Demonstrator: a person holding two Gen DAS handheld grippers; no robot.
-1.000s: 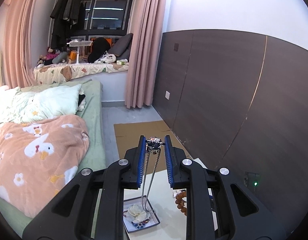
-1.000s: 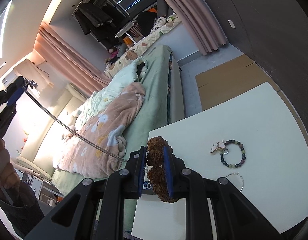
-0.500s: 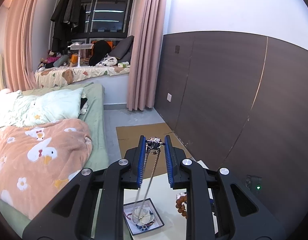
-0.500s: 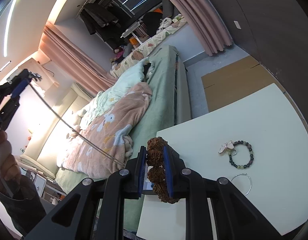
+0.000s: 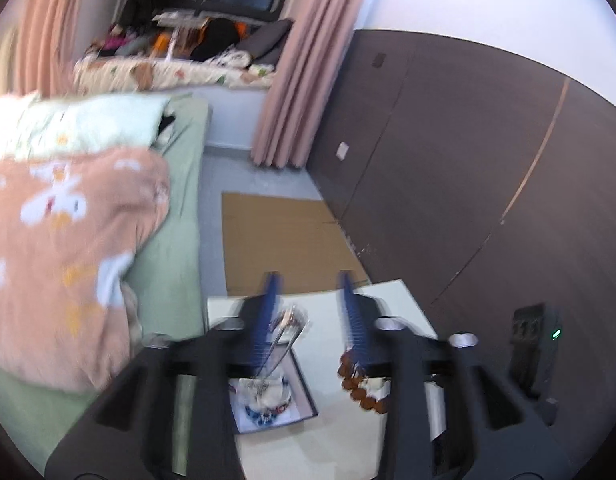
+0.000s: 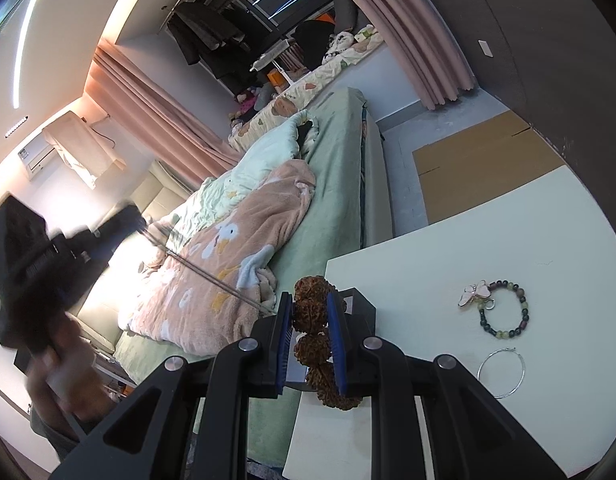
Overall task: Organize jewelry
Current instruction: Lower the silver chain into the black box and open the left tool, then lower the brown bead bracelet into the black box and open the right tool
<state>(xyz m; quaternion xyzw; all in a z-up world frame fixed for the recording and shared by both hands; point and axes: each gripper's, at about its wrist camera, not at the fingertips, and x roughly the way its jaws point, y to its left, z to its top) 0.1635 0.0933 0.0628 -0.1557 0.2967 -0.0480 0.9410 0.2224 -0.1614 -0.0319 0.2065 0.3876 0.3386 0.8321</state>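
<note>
Only the left wrist view shows the small square white tray with dark rim (image 5: 304, 390), which sits on the pale white table (image 5: 328, 436) near its left edge and already holds a heap of pale and blue pieces. Above it, the left tongs (image 5: 308, 304) are opening, their blue ribbed pads well apart; the thin silver chain necklace (image 5: 286, 330) hangs beside the left pad, its lower end trailing into the tray, and the blur hides whether it touches the pad. At the right of that view a string of rough brown seed beads (image 5: 360, 384) dangles.

From the right wrist view those beads read clearly: the knobbly brown seed-bead bracelet (image 6: 312, 312) is pinched between the pads of the right tongs (image 6: 310, 308), one bead above them and the rest sagging below, over the table's near-left corner. This view alone shows the dark round-bead bracelet with a pale butterfly charm (image 6: 504, 310) and, just below it, a thin silver hoop (image 6: 502, 372), both flat on the smooth table (image 6: 548, 240) with bare surface all round them. Far left, the blurred left tongs (image 6: 124, 228) hang over the bed, the chain (image 6: 212, 274) running taut and diagonal from them.

A green-sheeted bed with a fluffy peach blanket (image 6: 244, 264) lies beside the table's left edge; brown cardboard (image 6: 484, 160) lies on the floor beyond.
</note>
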